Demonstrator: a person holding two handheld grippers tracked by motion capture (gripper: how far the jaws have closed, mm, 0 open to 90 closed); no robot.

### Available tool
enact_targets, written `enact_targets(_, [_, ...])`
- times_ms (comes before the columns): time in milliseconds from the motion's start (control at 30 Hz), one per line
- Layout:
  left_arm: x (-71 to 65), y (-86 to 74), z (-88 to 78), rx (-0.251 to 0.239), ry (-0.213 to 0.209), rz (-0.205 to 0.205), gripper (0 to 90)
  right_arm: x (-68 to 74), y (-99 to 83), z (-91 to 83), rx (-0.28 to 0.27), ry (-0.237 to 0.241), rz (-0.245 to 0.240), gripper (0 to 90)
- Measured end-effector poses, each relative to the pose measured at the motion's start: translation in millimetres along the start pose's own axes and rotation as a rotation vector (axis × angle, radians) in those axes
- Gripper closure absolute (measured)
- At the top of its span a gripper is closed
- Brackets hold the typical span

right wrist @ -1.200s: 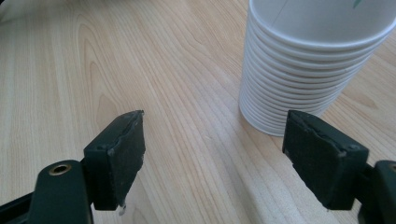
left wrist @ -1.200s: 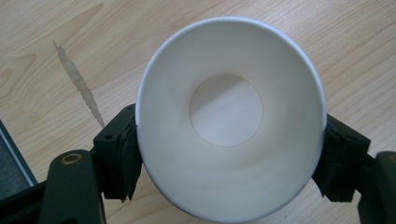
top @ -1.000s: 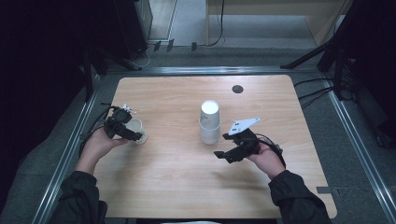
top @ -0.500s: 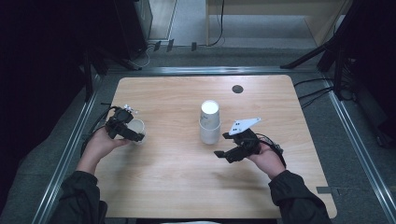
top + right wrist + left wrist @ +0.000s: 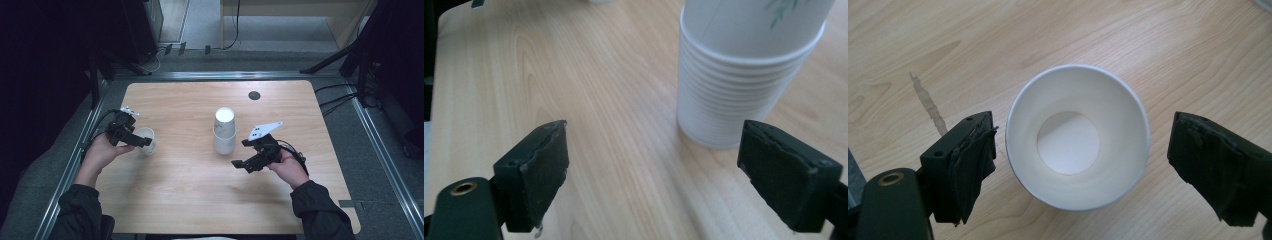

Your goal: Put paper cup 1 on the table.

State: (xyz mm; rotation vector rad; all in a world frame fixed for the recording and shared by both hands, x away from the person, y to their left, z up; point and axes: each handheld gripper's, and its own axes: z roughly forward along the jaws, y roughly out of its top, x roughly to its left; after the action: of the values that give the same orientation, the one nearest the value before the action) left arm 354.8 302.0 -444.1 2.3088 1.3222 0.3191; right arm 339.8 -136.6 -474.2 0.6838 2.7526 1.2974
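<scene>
White paper cup (image 5: 1078,137) – white cup stack (image 5: 744,70), green leaf print – pale wood table (image 5: 190,200).

A wooden table (image 5: 190,200) carries a single cup (image 5: 146,140) and a cup stack (image 5: 224,131).

The tall stack of white paper cups (image 5: 744,75) is cut off at the right gripper view's top edge; beyond it, another white object's base (image 5: 600,1) barely shows, too cropped to identify.
</scene>
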Motion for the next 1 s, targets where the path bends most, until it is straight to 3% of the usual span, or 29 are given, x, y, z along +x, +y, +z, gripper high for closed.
enact_targets(33, [0.0, 0.0, 0.0, 0.000, 0.000, 0.000, 12.2, 0.0, 0.0, 0.0, 0.000, 0.000, 0.000, 13.5])
enact_targets(100, [-1.4, 0.1, -6.7, -0.025, -0.009, 0.004, 12.3, -4.1, 1.9, -2.7, 0.011, 0.014, 0.049, 13.5])
enact_targets(300, [-13.1, 2.2, -28.4, -0.106, -0.068, 0.010, 12.9, -6.9, 9.4, -13.2, -0.007, 0.008, 0.089, 13.9])
enact_targets(367, [-15.9, 2.5, -29.9, -0.112, -0.074, 0.014, 12.9, -6.3, 10.3, -14.6, -0.008, 0.004, 0.093, 13.9])
enact_targets(567, [-34.5, 3.4, -31.4, -0.123, -0.104, 0.040, 13.5, -8.9, 24.9, -20.8, -0.005, -0.078, 0.061, 13.8])
enact_targets(667, [-44.0, 2.6, -30.0, -0.132, -0.160, 0.055, 13.6, -9.3, 29.1, -23.3, -0.013, -0.062, 0.054, 13.9])
enact_targets(767, [-51.3, 3.6, -28.6, -0.133, -0.180, 0.076, 13.6, -11.6, 35.1, -27.3, -0.028, -0.053, 0.046, 15.1])
enact_targets(900, [-63.0, 7.2, -23.9, -0.150, -0.203, 0.098, 14.2, -16.4, 41.7, -33.5, -0.030, -0.078, 0.021, 15.9])
enact_targets(967, [-68.2, 9.0, -21.3, -0.157, -0.228, 0.103, 14.3, -19.3, 44.2, -36.4, -0.010, -0.087, 0.007, 16.9])
enact_targets(1000, [-70.2, 9.6, -20.4, -0.158, -0.235, 0.109, 14.4, -22.9, 47.5, -39.3, 0.014, -0.099, -0.024, 17.3])
